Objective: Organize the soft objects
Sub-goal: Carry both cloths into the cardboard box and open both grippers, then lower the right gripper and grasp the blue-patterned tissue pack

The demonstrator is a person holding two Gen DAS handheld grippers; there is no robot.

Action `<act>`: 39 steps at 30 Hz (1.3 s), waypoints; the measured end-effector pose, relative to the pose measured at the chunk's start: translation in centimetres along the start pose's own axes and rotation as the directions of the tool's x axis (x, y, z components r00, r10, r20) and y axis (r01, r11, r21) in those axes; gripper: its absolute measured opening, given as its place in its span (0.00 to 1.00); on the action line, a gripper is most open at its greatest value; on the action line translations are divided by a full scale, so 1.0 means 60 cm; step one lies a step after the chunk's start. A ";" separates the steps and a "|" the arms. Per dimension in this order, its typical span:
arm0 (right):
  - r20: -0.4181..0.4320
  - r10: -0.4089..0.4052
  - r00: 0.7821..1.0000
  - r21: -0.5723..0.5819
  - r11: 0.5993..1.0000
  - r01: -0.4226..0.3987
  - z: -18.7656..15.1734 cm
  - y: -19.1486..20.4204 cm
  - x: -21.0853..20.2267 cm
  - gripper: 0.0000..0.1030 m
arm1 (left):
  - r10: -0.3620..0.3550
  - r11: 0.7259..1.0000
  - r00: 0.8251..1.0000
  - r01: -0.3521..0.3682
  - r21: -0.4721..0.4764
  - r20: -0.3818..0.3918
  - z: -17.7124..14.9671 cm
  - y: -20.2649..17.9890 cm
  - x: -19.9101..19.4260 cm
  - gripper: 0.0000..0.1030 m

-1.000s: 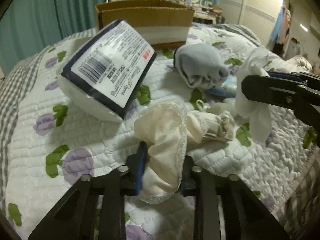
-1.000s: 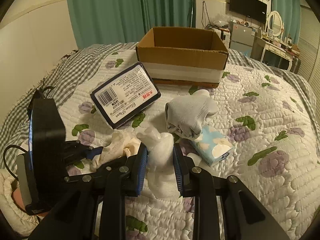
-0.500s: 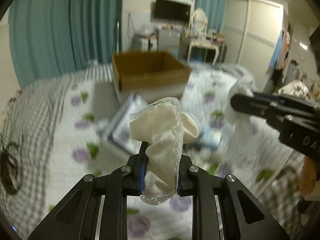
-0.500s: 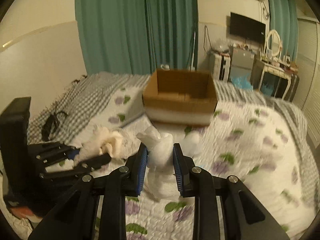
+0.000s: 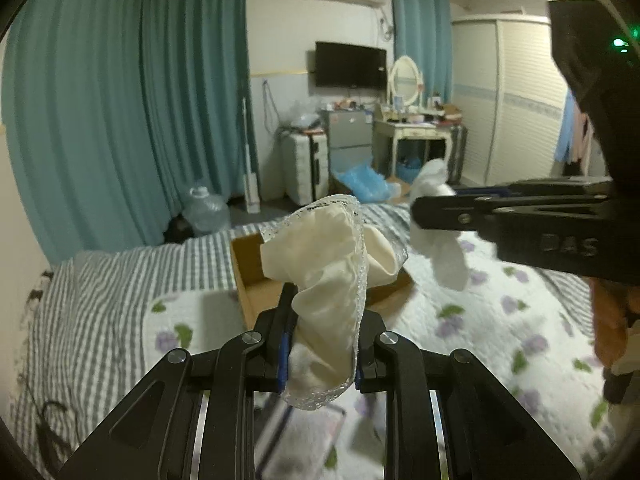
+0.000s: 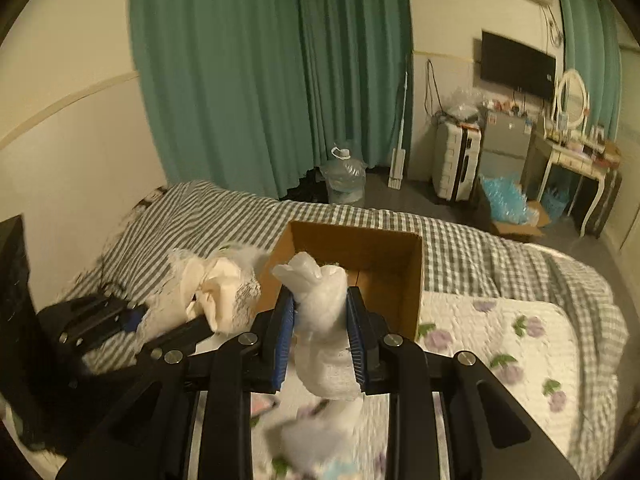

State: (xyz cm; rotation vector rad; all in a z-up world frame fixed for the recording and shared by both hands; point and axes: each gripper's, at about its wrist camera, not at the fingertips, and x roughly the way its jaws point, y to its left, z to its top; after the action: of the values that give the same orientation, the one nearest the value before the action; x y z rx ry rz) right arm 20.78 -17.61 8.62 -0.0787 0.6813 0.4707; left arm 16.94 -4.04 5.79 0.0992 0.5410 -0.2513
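- Left claw closed tight on a cream lace-edged cloth, low centre of the left wrist frame; bunched fabric spilling above and below the pads.
- Right claw likewise clamped on a white soft bundle, lower centre of the right wrist frame, a loose tail dangling beneath.
- Both items held aloft over the bed, with the open cardboard box just behind them at mid-frame; box interior mostly hidden, contents not discernible.
- In the left wrist frame, right claw and its white bundle at mid-right, near the cream cloth yet apart.
- Likely very light, limp and compressible, not fragile; little risk from squeezing hard.
- Lace trim and thin folds probably prone to snagging on the pads or clinging on release.
- Best gripped at the thickest gathered fold, as now, rather than a single edge, so nothing unravels or trails.
- Hanging tail of the white bundle possibly apt to catch the box rim during lowering.
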 end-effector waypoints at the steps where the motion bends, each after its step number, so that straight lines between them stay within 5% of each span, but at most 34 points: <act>1: -0.012 0.000 1.000 0.013 1.000 0.000 0.008 -0.016 0.036 0.24 | 0.012 1.000 1.000 -0.012 -0.001 -0.010 0.008 0.002 0.026 0.21; 12: -0.118 0.027 0.993 0.063 0.998 -0.020 -0.015 -0.117 0.258 0.25 | 0.067 0.997 0.993 -0.064 0.041 -0.095 -0.015 0.001 0.229 0.25; 14: -0.124 0.021 0.992 0.062 0.998 -0.013 -0.022 -0.126 0.272 0.28 | 0.098 0.995 0.987 -0.093 0.044 -0.130 -0.026 0.003 0.258 0.47; 16: -0.127 0.012 0.992 0.072 0.997 -0.003 -0.027 -0.137 0.282 0.43 | 0.119 0.993 0.979 -0.114 0.042 -0.164 -0.029 -0.001 0.279 0.70; 18: -0.116 0.005 0.993 0.089 0.996 0.005 -0.028 -0.147 0.280 0.72 | 0.158 0.987 0.975 -0.157 0.024 -0.157 -0.034 0.004 0.285 0.75; 21: -0.100 -0.001 0.995 0.121 0.993 0.013 -0.023 -0.158 0.268 0.74 | 0.177 0.984 0.968 -0.180 0.000 -0.176 -0.034 0.010 0.284 0.76; 24: -0.078 -0.028 0.997 0.129 0.991 0.038 -0.013 -0.155 0.236 0.80 | 0.174 0.984 0.967 -0.179 -0.010 -0.184 -0.026 0.010 0.263 0.76; 30: 0.039 -0.076 0.996 0.109 0.991 0.072 0.017 -0.108 0.086 0.90 | 0.173 0.984 0.982 -0.176 -0.035 -0.078 0.021 0.009 0.145 0.76; 32: 0.088 -0.092 0.992 0.089 0.992 0.084 0.023 -0.086 0.018 0.91 | 0.174 0.982 0.984 -0.176 -0.066 -0.022 0.041 0.018 0.086 0.88; 39: 0.159 -0.134 0.978 -0.008 0.991 0.137 0.007 -0.015 -0.152 0.98 | 0.216 0.973 0.963 -0.200 -0.111 0.162 0.071 0.039 -0.117 0.90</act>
State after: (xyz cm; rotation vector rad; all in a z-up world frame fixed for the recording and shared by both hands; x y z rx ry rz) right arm 15.27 -21.89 14.54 -0.1037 0.5117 0.3482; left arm 13.89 -1.00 13.15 0.0421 0.3651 -0.0278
